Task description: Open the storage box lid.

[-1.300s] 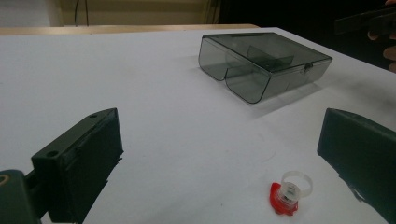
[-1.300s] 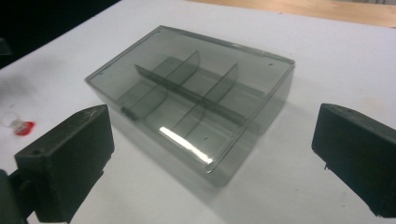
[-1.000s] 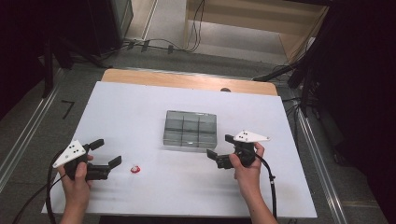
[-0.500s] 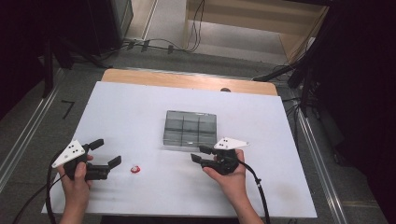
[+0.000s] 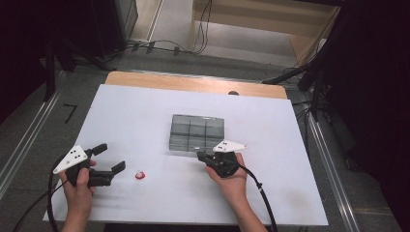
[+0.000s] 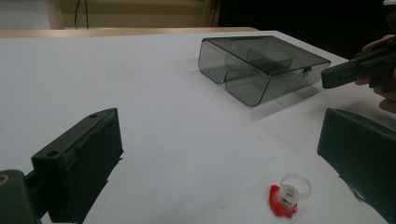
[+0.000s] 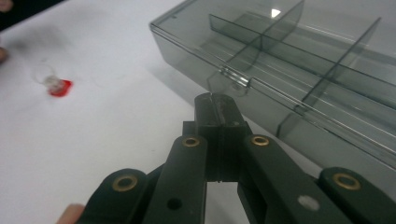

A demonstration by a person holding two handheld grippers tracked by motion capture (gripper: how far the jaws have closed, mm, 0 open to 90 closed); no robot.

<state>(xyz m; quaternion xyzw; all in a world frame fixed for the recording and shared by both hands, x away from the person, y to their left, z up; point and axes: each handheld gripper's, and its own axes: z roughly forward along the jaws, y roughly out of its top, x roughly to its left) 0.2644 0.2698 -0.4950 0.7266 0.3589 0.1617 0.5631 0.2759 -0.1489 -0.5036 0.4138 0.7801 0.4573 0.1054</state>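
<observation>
Compartment box: right claw, jaws now pressed together empty, has moved to its front latch; left claw gapes wide.

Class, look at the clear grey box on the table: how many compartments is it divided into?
6. The box shows a grid seen through its closed lid: three compartments along the far row and three along the near row by the right gripper.

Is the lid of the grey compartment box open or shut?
Shut. The lid lies flat on the compartment box, and its front latch sits down against the wall.
</observation>
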